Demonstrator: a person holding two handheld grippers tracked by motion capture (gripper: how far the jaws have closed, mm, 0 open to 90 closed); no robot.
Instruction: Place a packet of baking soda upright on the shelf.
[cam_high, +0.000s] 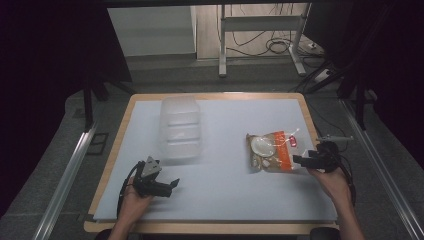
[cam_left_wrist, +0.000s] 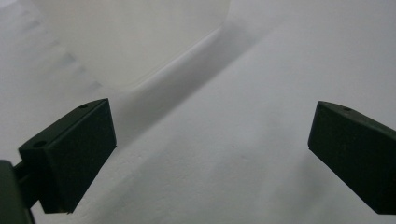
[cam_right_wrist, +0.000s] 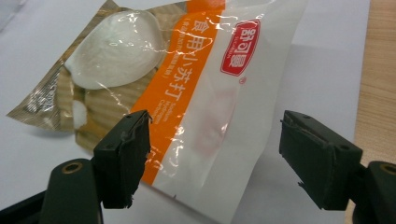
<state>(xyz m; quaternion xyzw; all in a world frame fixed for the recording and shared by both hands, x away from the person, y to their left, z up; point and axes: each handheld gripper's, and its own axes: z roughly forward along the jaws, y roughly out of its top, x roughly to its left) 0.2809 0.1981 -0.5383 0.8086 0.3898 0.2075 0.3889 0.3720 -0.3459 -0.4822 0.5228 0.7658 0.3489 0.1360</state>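
A plastic food packet (cam_high: 271, 150) with an orange band and a white end lies flat on the right of the white table mat. My right gripper (cam_high: 301, 161) is open at its right edge; in the right gripper view the packet's white end (cam_right_wrist: 219, 112) lies between and just beyond the jaws, untouched as far as I can tell. A clear plastic container (cam_high: 180, 126) stands upside down at the middle left. My left gripper (cam_high: 172, 184) rests open near the front left, below the container. In the left gripper view the container's wall (cam_left_wrist: 135, 37) is ahead, with bare mat between the jaws.
The white mat (cam_high: 220, 200) covers a wooden table with a bare wood rim (cam_high: 310, 120) near the packet. Beyond the table are a metal stand's legs (cam_high: 222, 65) and cables on the floor. Metal rails run along both sides.
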